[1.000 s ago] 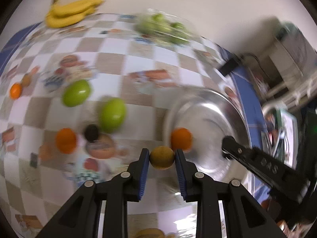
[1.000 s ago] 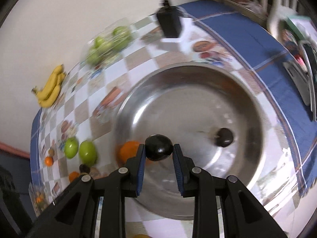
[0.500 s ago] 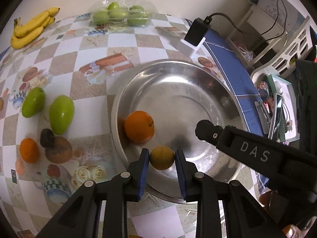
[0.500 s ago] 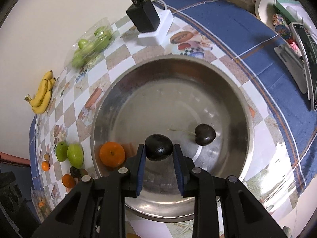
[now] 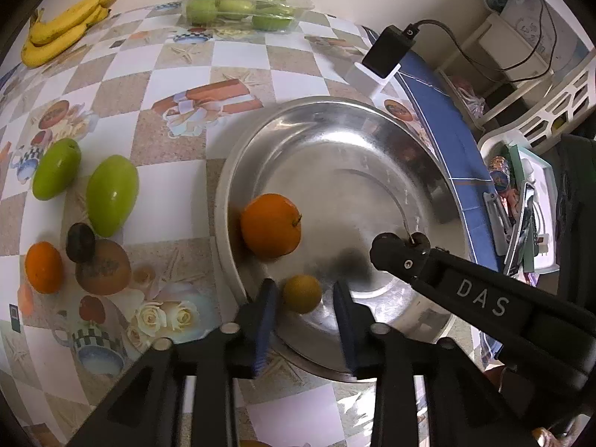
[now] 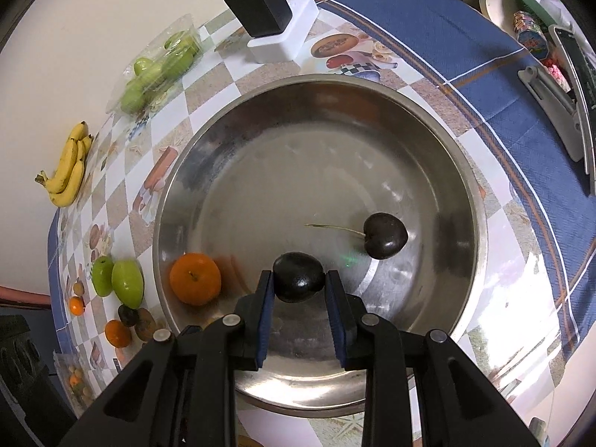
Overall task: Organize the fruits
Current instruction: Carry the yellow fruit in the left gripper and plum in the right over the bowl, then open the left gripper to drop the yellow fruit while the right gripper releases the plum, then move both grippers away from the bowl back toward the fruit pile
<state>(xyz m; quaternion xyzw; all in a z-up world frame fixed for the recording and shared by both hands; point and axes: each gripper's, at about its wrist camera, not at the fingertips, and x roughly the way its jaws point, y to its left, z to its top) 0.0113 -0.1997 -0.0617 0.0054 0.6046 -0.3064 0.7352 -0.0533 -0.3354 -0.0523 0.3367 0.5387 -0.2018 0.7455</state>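
Observation:
A steel bowl (image 5: 335, 156) holds an orange (image 5: 270, 225) and a dark cherry (image 6: 385, 236) with a stem. A small yellow-brown fruit (image 5: 301, 293) rests low on the bowl's near wall between the jaws of my left gripper (image 5: 302, 294). Those jaws are opening, and a gap shows on each side of the fruit. My right gripper (image 6: 299, 287) is shut on a dark round fruit (image 6: 298, 277) just above the bowl (image 6: 298, 156) floor, near the cherry. In the left wrist view one of the right gripper's fingertips (image 5: 395, 255) reaches in from the right.
On the checkered cloth left of the bowl lie two green fruits (image 5: 111, 193), an orange (image 5: 44, 267) and a dark fruit (image 5: 80, 242). Bananas (image 5: 63, 26) and a clear box of green fruits (image 5: 242, 5) sit by the wall. A black charger (image 5: 387, 52) stands behind the bowl.
The left gripper moved from beside the bowl to over it and sank, then its jaws parted off the yellow-brown fruit. The right gripper stays shut on the dark fruit.

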